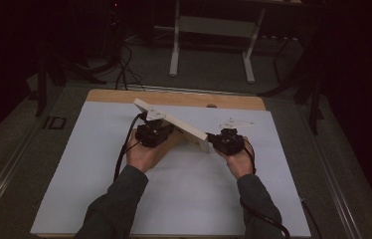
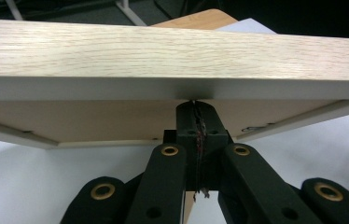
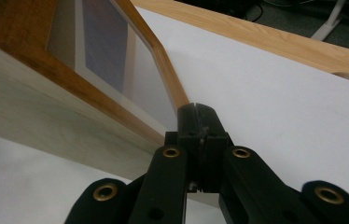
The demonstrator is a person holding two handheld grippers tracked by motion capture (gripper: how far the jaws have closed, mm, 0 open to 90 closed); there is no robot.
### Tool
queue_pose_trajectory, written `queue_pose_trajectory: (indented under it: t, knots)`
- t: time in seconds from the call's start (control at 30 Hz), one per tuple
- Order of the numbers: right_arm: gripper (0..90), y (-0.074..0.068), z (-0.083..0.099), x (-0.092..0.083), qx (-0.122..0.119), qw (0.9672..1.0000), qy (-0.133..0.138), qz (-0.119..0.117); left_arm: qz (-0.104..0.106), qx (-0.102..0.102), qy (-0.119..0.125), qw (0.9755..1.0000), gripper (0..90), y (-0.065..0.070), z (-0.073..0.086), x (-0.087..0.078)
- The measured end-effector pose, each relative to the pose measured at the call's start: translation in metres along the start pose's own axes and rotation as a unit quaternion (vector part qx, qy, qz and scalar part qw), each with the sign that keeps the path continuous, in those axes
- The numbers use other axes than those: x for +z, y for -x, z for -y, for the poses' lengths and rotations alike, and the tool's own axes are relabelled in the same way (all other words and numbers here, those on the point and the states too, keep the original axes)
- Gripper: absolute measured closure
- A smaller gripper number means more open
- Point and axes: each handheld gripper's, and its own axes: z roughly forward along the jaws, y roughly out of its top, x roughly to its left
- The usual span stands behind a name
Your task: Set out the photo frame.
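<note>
The wooden picture frame is held tilted above the middle of the white tabletop, its far-left corner raised and its near-right corner low, close to the surface. The left hand-held gripper has its jaws pressed together against the lower edge of the frame's long side, just under the pale wood rail. The right hand-held gripper also has its jaws pressed together, set against the frame's corner where the brown moulding ends; whether either one actually pinches the wood cannot be told. In the high view the 2 hands sit at opposite ends of the frame. Bare white surface lies open on all sides, widest toward the person. A wooden strip borders the far edge.
</note>
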Motion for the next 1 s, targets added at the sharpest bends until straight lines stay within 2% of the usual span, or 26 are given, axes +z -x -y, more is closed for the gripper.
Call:
queue_pose_trajectory:
  t: [0.43,0.7,1.0]
  knots:
    - [89.7,-0.004,0.002,-0.002,-0.006,1.0,0.004,-0.005,0.008,0.009,-0.009,0.9999,90.0,0.011,0.001,0.004]
    - [89.7,-0.007,0.004,-0.004,-0.008,0.9999,0.006,-0.009,0.02,0.011,-0.005,0.9997,90.0,0.019,0.003,0.006]
    - [89.7,-0.009,0.006,-0.007,-0.015,0.9998,0.008,-0.014,0.023,0.011,-0.004,0.9997,90.0,0.019,0.004,0.006]
